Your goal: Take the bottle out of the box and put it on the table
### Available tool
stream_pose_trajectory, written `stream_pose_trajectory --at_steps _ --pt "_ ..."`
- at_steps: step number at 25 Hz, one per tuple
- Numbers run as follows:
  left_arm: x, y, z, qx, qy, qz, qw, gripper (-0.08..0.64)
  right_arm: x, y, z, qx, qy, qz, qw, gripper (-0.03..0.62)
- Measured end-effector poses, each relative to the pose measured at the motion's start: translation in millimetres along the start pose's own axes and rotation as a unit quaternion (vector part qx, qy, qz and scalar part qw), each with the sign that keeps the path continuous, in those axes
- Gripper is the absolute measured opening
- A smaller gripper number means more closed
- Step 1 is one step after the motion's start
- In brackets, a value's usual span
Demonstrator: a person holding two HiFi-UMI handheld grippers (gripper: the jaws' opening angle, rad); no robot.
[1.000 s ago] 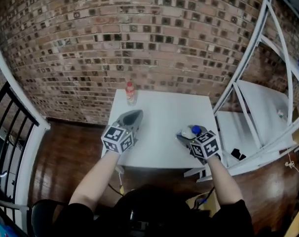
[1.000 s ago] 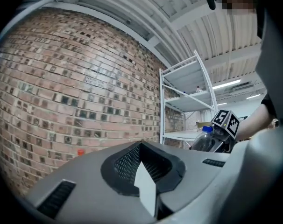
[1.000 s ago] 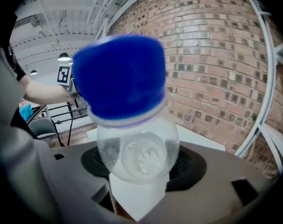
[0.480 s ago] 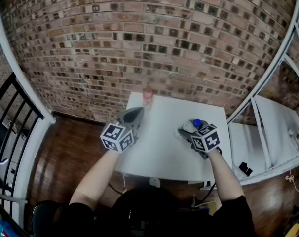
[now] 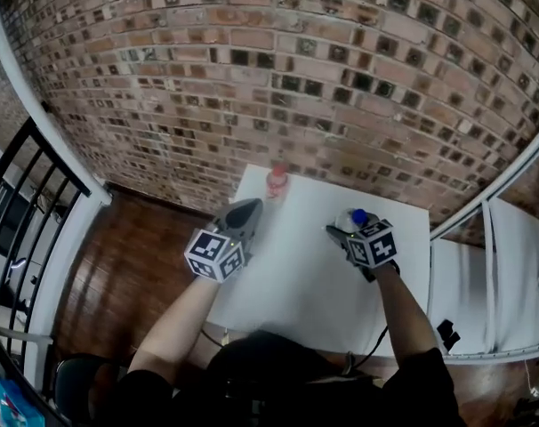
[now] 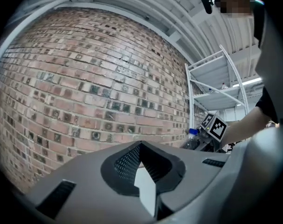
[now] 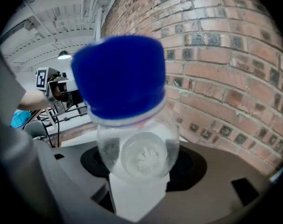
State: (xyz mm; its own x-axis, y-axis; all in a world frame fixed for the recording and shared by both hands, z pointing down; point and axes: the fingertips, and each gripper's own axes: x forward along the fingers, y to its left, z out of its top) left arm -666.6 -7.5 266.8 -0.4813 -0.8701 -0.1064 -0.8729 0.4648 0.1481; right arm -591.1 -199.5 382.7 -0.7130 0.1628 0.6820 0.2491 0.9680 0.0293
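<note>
1. right gripper (image 5: 343,231), head view: at 3 o'clock over white table (image 5: 314,283), jaws clamped on a clear blue-capped bottle (image 5: 352,218). left gripper (image 5: 245,210) at 9 o'clock. red-capped bottle (image 5: 277,181) stands at the table's 12 o'clock edge, near brick wall (image 5: 252,78).
2. left gripper view: jaws drawn together to a point, nothing between them. right gripper with blue-capped bottle at 3 o'clock.
3. right gripper view: blue-capped bottle fills the jaws, cap at 12 o'clock, clear body gripped on both sides.
</note>
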Motion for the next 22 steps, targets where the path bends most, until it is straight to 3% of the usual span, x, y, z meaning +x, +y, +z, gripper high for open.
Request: stream_pose_trajectory --at_steps 7,13,19,22 --pt "30 22 -45 -0.006 0.032 0.028 0.9991 0.003 60 -44 9 -0.001 0.008 0.016 1.0 0.313" --pt "48 38 -70 -0.013 0.06 0.045 0.9971 0.003 108 -76 15 0.029 0.012 0.039 0.999 0.313" --pt "53 51 -90 -0.019 0.089 0.057 0.9942 0.003 141 -85 14 0.0 0.043 0.051 0.998 0.313" --pt "54 52 -97 -0.023 0.091 0.059 0.9938 0.003 150 -86 14 0.007 0.045 0.057 0.997 0.314"
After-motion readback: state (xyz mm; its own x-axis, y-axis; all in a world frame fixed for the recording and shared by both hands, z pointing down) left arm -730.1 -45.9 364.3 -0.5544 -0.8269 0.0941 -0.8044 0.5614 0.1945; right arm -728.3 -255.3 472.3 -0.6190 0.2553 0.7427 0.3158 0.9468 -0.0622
